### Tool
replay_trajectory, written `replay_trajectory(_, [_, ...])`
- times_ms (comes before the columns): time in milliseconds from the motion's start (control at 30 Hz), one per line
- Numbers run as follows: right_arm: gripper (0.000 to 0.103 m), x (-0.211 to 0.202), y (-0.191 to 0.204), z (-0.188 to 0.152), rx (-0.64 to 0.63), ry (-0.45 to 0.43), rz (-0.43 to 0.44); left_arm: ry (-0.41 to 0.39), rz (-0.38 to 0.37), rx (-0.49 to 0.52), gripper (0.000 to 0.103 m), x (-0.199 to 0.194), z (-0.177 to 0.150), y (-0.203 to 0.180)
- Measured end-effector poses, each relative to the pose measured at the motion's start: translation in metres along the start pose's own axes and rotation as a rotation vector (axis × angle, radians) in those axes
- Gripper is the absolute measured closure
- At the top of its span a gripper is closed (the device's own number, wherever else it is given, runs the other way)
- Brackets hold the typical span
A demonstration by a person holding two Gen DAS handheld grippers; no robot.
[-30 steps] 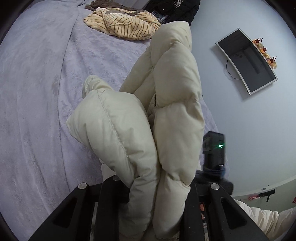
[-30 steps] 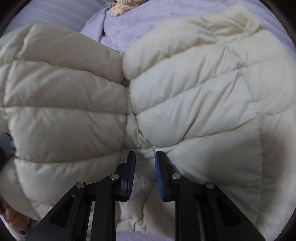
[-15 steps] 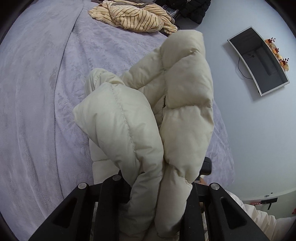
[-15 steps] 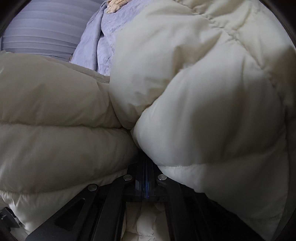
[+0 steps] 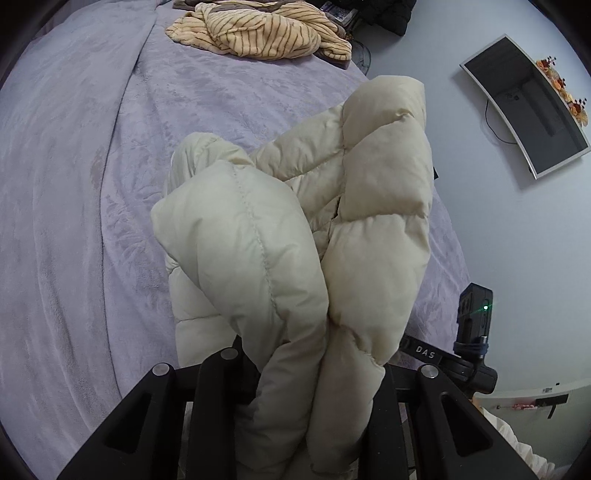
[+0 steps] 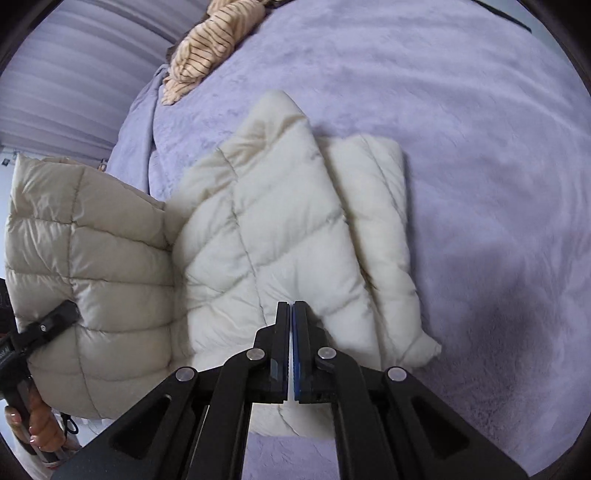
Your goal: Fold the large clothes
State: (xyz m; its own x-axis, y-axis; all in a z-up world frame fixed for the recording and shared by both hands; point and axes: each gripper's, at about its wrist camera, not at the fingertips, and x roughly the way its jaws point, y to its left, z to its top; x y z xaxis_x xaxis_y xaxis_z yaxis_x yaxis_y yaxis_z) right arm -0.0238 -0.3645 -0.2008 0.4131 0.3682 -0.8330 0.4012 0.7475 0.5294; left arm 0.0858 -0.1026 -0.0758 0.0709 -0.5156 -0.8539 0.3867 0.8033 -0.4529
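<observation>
A cream quilted puffer jacket (image 6: 288, 229) lies partly folded on the lilac bed cover (image 6: 480, 155). Its left part (image 6: 92, 258) is lifted upright, held by my left gripper (image 6: 55, 321). In the left wrist view the jacket (image 5: 295, 251) bulges up between the jaws of my left gripper (image 5: 317, 369), which is shut on it; the fingertips are hidden by the fabric. My right gripper (image 6: 291, 306) is shut and empty, hovering just above the jacket's near edge. It also shows at the right of the left wrist view (image 5: 472, 332).
A tan striped garment (image 5: 266, 33) lies crumpled at the far end of the bed; it also shows in the right wrist view (image 6: 207, 48). A wall-mounted screen (image 5: 524, 103) hangs on the pale wall at right. Dark items (image 5: 380, 11) sit beyond the bed.
My right gripper has let go of the jacket and drawn back from it, jaws shut. The left gripper still holds its bunch of jacket, tilted a little further over the bed.
</observation>
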Motion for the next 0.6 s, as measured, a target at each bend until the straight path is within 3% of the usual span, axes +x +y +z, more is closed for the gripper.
replay_trajectory(100, [0.103,0.012,-0.026,-0.005,0.044,0.015,0.057,0.023,-0.011,0.034,0.071,0.011,0.0,-0.024])
replay_trajectory(167, [0.103,0.018,-0.039,-0.005,0.073,0.017,0.094,0.038,-0.044,0.042,0.049,0.019,0.002,-0.038])
replay_trajectory(300, [0.103,0.031,-0.065,-0.002,0.112,0.025,0.155,0.06,-0.111,0.07,0.042,0.039,0.008,-0.064])
replay_trajectory(367, [0.103,0.037,-0.07,-0.001,0.117,0.03,0.17,0.081,-0.173,0.081,0.025,0.053,0.011,-0.073])
replay_trajectory(467, [0.103,0.046,-0.075,0.001,0.134,0.036,0.203,0.109,-0.226,0.111,0.025,0.073,0.011,-0.086])
replay_trajectory(600, [0.103,0.05,-0.087,0.0,0.156,0.039,0.254,0.181,-0.423,0.059,0.025,0.098,0.012,-0.086])
